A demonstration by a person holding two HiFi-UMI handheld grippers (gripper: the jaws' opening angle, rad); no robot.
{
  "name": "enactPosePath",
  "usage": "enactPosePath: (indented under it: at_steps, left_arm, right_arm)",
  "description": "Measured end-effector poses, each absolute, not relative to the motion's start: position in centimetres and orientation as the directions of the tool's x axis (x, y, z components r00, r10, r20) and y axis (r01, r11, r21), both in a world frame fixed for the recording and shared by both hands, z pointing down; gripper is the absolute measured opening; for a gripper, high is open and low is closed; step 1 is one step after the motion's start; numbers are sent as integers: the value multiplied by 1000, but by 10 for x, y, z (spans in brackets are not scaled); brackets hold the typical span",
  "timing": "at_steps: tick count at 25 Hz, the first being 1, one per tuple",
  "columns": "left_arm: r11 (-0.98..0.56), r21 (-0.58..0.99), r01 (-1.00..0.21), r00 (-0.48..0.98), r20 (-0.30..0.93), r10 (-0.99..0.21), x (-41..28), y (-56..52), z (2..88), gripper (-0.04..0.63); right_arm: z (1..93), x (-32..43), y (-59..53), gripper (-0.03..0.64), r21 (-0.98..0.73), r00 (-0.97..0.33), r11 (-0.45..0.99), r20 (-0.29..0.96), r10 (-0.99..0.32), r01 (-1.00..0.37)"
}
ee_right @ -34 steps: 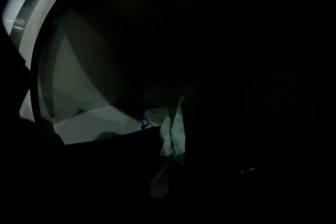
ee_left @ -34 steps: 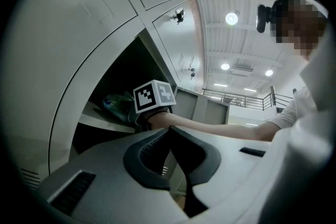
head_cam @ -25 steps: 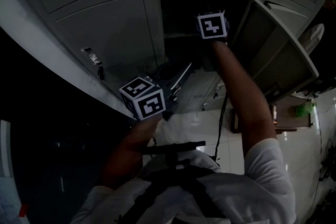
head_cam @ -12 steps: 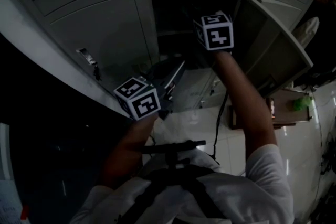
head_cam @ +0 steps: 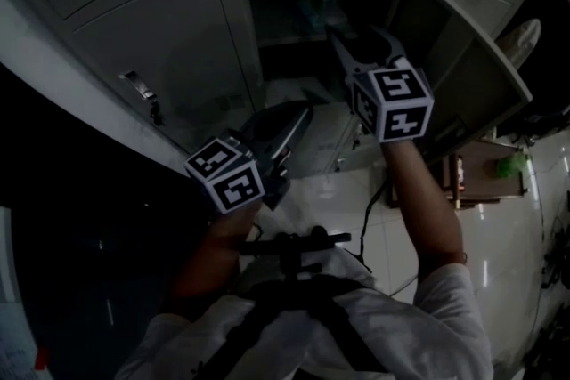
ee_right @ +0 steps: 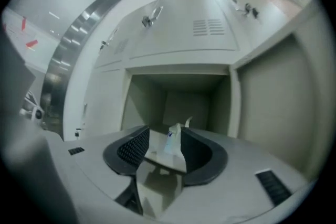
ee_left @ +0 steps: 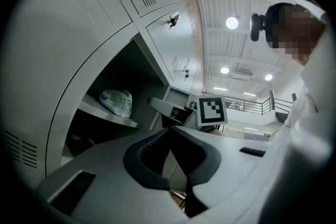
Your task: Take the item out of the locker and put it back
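Note:
The open locker holds a crumpled clear plastic bag lying on its shelf. In the right gripper view the bag shows beyond the gap between the jaws, not gripped. My right gripper points level into the locker mouth, open and empty, a little short of the shelf. In its own view the right gripper frames the shelf edge. Lower left, outside the locker, my left gripper is shut with nothing in it; in its own view the left gripper has its tips together.
The locker door stands swung open on the right, close to my right arm. Shut lockers with latches fill the left and the row above. A pale tiled floor lies below, with a small table at the right.
My right gripper has drawn back out of the locker towards me, its marker cube now lower and larger in the head view. The left gripper has shifted slightly left and down.

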State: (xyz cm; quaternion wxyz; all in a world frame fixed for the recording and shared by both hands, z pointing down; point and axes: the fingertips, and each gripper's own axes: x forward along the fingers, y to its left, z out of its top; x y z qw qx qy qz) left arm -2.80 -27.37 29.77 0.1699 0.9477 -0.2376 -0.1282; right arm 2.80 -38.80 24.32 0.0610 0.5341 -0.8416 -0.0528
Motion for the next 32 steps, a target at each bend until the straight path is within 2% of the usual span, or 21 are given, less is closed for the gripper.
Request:
enactPosePath:
  at_steps: [14, 32]
  left_arm:
    - [-785, 466, -409, 845, -131, -519, -41, -242, 335, 0]
    - [-728, 542, -421, 844, -61, -533, -73, -194, 383, 0]
  right_arm:
    - [316, 70, -306, 140, -35, -417, 416, 108, -902, -909]
    - [389, 62, -232, 33, -152, -419, 394, 221, -881, -907]
